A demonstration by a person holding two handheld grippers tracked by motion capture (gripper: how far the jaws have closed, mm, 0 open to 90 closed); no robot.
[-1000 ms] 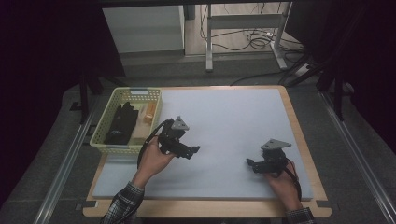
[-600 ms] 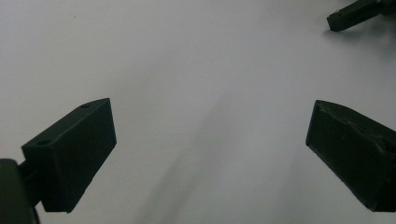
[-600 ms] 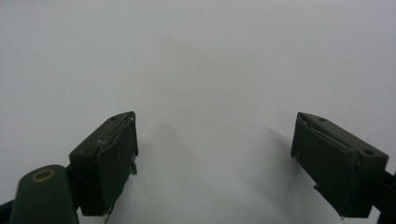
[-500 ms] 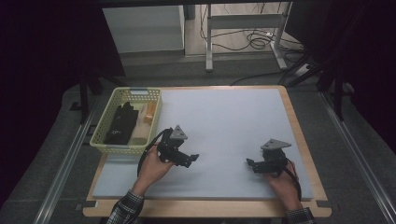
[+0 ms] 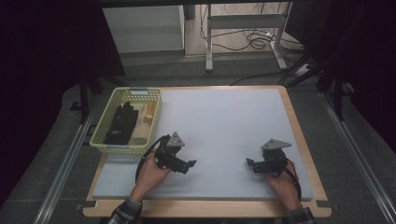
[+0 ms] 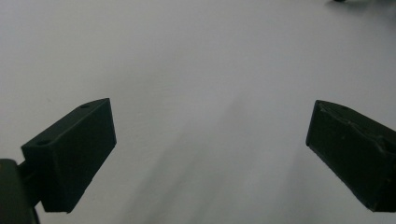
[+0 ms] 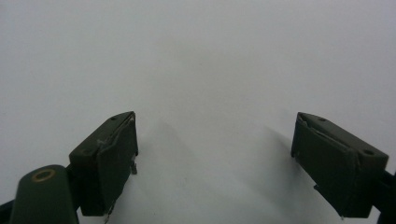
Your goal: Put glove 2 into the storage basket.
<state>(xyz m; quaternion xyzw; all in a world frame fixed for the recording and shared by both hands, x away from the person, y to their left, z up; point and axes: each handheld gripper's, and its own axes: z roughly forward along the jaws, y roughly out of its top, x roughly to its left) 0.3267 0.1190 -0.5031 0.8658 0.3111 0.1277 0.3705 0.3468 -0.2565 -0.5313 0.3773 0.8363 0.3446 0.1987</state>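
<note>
High view: left gripper [image 5: 190,164] nearer the basket [image 5: 108,146], far-left of it; black glove [image 5: 120,123] lengthwise inside; right gripper [image 5: 249,163] well apart; both jaws spread, holding nothing.

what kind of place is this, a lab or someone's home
Most likely a lab or test workspace: a table with a plain pale mat, metal frame legs and loose cables on the floor behind, and dark curtains at the sides.

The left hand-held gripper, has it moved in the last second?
Yes. The left hand-held gripper has slid away from the yellow-green basket, toward the person's edge of the table; its jaws are open and empty.
</note>
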